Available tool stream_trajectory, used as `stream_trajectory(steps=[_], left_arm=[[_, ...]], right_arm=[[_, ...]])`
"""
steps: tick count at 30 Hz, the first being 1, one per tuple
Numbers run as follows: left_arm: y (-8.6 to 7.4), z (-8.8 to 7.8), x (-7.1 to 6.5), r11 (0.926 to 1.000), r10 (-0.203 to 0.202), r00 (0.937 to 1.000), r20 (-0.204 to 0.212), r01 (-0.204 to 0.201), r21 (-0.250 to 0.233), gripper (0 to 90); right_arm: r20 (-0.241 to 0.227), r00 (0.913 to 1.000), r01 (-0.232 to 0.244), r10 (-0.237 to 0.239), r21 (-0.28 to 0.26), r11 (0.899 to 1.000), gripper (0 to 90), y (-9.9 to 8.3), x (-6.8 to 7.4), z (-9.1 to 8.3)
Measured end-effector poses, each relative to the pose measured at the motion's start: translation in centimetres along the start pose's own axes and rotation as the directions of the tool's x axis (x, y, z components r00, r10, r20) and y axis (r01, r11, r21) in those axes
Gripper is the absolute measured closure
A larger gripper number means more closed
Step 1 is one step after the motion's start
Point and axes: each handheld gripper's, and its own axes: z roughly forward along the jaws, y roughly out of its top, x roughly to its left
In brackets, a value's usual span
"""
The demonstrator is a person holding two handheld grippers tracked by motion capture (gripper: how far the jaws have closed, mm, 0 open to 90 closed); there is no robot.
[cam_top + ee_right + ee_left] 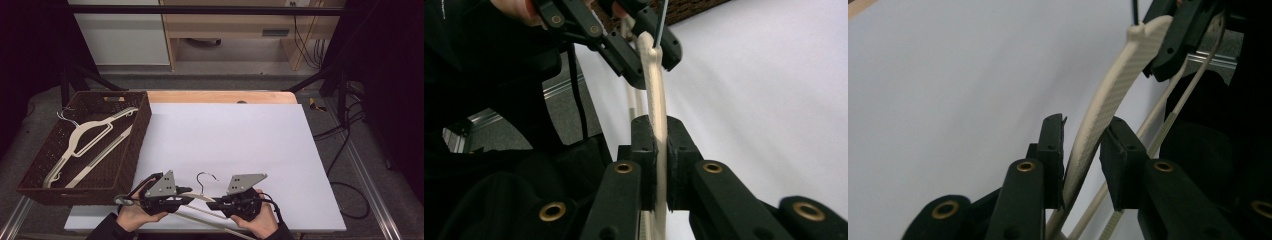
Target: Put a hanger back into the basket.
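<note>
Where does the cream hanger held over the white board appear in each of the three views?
High view: cream hanger at bottom centre, between the two tongs, wire hook up.
Left gripper view: it rises from bottom centre to upper right.
Right gripper view: it stands upright at centre.
Shared landmark: the white board.

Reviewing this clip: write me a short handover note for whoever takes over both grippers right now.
Right gripper: shut on the cream hanger, clamping one of its arms.
Left gripper: jaws on either side of the hanger's other arm; one pad touches it, the other stands apart, so not yet a firm grip.
Things: this hanger is at the near edge of the white board, its wire hook between the two grippers. Two more cream hangers lie in the brown basket at the left.
Done: hanger held by one gripper.
Left: probably finish the left grip, then carry the hanger to the basket.
</note>
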Motion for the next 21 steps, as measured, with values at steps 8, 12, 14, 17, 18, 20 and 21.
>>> stream_trajectory(steps=[8,12,14,17,18,20,21], left_arm=[[0.2,0.1,-0.2,0.9991,-0.041,0.9973,0.061,0.040,0.018,82.4],[0.3,0.2,-0.4,0.9973,-0.074,0.9938,0.083,0.074,0.004,85.5],[0.3,0.0,-0.3,0.9959,-0.090,0.9942,0.059,0.090,-0.002,86.1],[0.0,-0.5,0.2,0.9910,-0.131,0.9907,0.037,0.132,-0.024,86.2],[0.0,-0.7,0.4,0.9893,-0.142,0.9895,0.027,0.143,-0.030,86.2],[-0.1,-1.1,0.7,0.9862,-0.159,0.9872,0.004,0.159,-0.044,86.2],[-0.1,-1.4,0.9,0.9853,-0.164,0.9864,-0.006,0.164,-0.049,86.2]], right_arm=[[0.104,0.9946,-0.002,0.007,-0.044,0.999,65.4,-0.2,-0.4,-0.3],[0.146,0.9892,0.001,0.009,-0.067,0.998,55.4,-0.2,-0.5,-0.4],[0.172,0.9850,0.000,0.014,-0.084,0.997,47.7,-0.2,-0.6,-0.4],[0.207,0.9777,-0.005,0.032,-0.129,0.992,37.7,-0.2,-0.8,-1.3],[0.215,0.9759,-0.006,0.037,-0.143,0.990,34.9,-0.2,-0.9,-1.6],[0.245,0.9677,-0.015,0.059,-0.178,0.984,27.7,-0.2,-1.1,-2.5],[0.269,0.9607,-0.019,0.070,-0.190,0.982,25.2,-0.2,-1.3,-2.9]])
